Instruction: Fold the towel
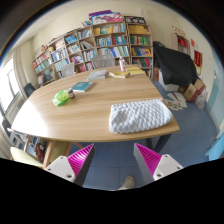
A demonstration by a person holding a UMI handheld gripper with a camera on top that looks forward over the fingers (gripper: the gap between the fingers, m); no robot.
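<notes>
- Here the towel (140, 116) lies on the wooden counter (85, 112), close to its near edge and toward the right end, beyond the tongs (113, 160) and a little to the right of their line.
- It looks bunched or loosely gathered rather than spread flat, pale with a fine pattern; that heap suggests the folding has not properly begun, or that only a rough first gather is done.
- Its spot by the near edge probably suits the job: the cloth can be reached from the standing side without leaning across the counter.
- The tongs are held back from the counter and lower than its top, with floor showing between the fingers, so they seem to be approaching, not working.
- The fingers stand wide apart, their pink pads (79, 156) facing each other across an empty gap; they hold nothing and touch nothing.
- Other things sit well away from the towel: a green object (62, 97) near the far left, and books or papers (126, 71) at the far side.
- Behind stand bookshelves (95, 45) and a dark chair (172, 66) off the right end.
</notes>
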